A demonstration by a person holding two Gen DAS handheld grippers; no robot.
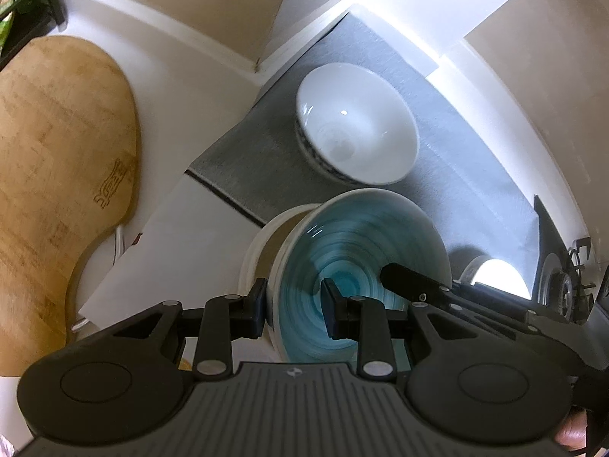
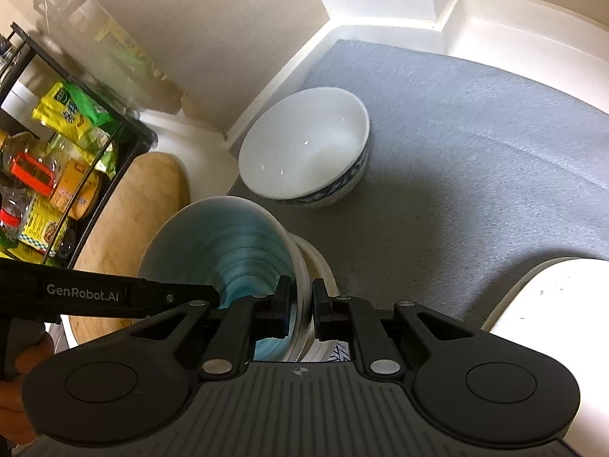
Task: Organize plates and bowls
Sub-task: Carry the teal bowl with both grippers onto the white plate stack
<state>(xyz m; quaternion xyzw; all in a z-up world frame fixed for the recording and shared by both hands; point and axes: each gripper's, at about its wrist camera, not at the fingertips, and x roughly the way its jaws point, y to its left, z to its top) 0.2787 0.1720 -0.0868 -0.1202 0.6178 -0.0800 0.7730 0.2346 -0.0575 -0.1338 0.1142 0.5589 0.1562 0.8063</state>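
Observation:
A teal-swirled bowl (image 1: 354, 251) (image 2: 228, 243) hangs tilted over the edge of the grey mat (image 1: 456, 152) (image 2: 456, 133). My left gripper (image 1: 295, 308) is shut on its rim, one pad outside and one inside. My right gripper (image 2: 302, 306) is shut on the opposite rim, and its finger (image 1: 399, 278) reaches in from the right in the left wrist view. A white bowl with a blue pattern (image 1: 357, 133) (image 2: 304, 144) stands upright on the mat beyond. A cream-rimmed dish (image 1: 259, 243) (image 2: 316, 262) shows just under the teal bowl; I cannot tell if they touch.
A wooden cutting board (image 1: 57, 152) (image 2: 133, 205) lies on the white counter to the left. A black rack with food packets (image 2: 57, 152) stands behind it. A white dish (image 2: 552, 297) (image 1: 495, 274) sits at the right, with a stove burner (image 1: 563, 285) beyond. Walls close the corner behind the mat.

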